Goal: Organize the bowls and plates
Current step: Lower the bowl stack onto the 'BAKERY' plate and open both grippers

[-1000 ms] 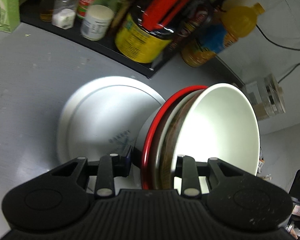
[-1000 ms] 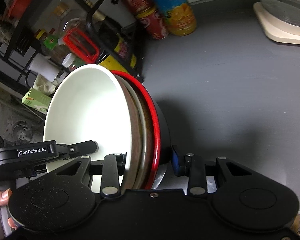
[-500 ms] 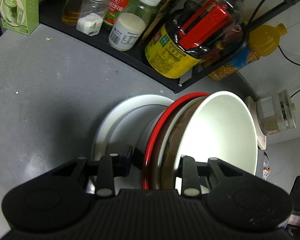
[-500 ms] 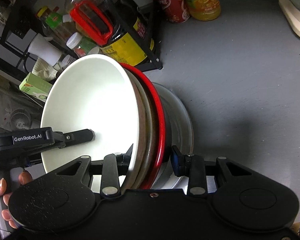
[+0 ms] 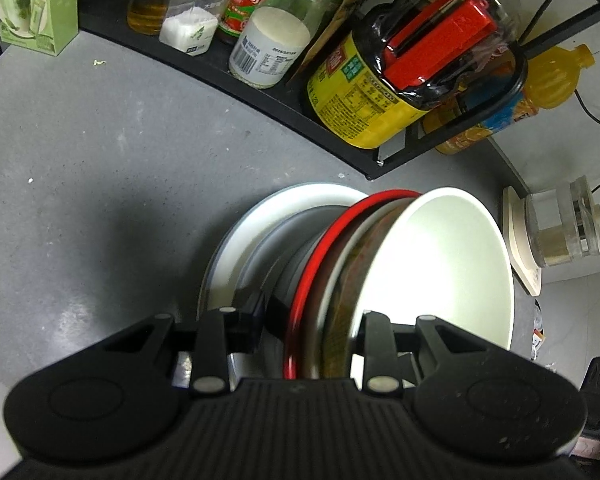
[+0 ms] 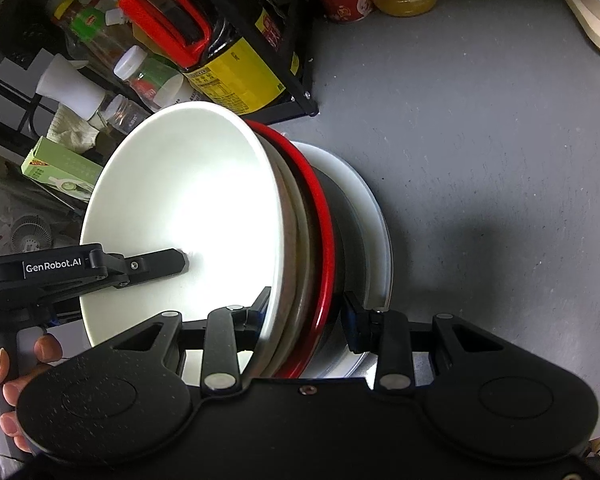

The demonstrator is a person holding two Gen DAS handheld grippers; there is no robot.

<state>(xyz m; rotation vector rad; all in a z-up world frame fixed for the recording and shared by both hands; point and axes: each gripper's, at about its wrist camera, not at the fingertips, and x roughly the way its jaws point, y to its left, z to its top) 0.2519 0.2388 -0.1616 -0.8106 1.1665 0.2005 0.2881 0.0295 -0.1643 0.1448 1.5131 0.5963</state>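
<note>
Left wrist view: left gripper [image 5: 310,340] and right gripper [image 6: 304,320] each clamp the nested bowls' [image 5: 432,272] rims from opposite sides, the stack resting on or just over the white plate [image 5: 260,216] on the counter [image 5: 100,160]. Step: setting bowls onto the plate. Next: seat them level, then release both together.

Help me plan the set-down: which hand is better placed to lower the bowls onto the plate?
Right, marginally: left gripper and right gripper both clamp the bowl stack, but the right's outer finger sits at the white plate's rim.
</note>
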